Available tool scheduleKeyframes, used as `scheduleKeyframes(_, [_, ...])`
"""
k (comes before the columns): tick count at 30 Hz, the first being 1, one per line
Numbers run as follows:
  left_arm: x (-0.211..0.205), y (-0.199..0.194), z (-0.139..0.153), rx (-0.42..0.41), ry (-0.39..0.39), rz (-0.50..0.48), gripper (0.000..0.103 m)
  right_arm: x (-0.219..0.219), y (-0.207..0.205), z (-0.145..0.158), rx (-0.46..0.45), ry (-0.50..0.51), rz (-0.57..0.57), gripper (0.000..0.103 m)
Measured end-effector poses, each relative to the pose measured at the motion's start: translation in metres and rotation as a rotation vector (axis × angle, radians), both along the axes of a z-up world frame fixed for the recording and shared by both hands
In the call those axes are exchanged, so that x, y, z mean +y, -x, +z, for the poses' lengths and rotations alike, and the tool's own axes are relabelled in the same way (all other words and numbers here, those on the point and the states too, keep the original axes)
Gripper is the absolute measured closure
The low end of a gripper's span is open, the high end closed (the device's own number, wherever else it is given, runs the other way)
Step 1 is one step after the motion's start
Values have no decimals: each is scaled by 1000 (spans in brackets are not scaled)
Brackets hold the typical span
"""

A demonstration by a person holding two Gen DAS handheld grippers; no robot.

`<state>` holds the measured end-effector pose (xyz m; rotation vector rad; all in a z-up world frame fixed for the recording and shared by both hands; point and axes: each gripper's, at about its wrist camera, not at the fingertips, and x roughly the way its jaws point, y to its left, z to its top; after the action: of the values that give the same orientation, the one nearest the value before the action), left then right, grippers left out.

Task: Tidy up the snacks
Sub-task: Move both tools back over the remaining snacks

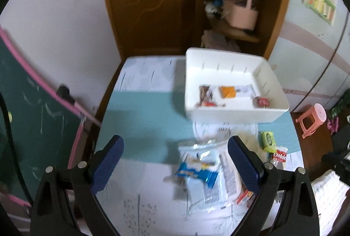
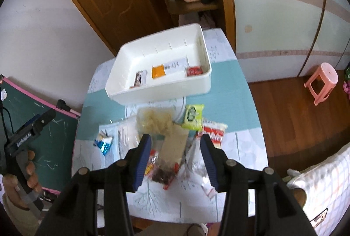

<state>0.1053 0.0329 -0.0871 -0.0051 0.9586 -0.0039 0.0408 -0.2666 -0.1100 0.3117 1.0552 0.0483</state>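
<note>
Snack packets (image 2: 166, 142) sit heaped just short of the white plastic bin (image 2: 122, 91), nothing gripped.
Right gripper (image 2: 176, 157) nearer, fingers parted over heap; left gripper (image 1: 175, 163) spread wide, empty.

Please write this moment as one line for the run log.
bin: three snacks inside | left gripper: open, empty | right gripper: open, empty, above snack pile | green packet: on table

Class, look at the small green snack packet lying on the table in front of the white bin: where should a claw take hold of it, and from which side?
Grip the green packet across its two long edges near the middle, coming down from above. It lies flat on the table, its top face clear, with the red-and-white packet at its near end, so low side approaches look crowded.
</note>
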Motion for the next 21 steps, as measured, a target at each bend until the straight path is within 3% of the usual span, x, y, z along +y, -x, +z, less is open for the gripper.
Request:
scheduleKeyframes(6, [12, 4, -29, 83, 52, 11, 7, 2, 18, -30, 48, 32, 19, 56])
scheduleKeyframes(10, [-2, 5, -55, 156, 87, -115, 7, 6, 21, -60, 100, 98, 63, 56])
scheduleKeyframes(15, [-25, 3, -84, 205, 34, -224, 7, 9, 22, -94, 149, 153, 121, 56])
scheduleKeyframes(21, [-26, -14, -117, 276, 66, -196, 7, 17, 21, -122, 181, 242, 221, 56])
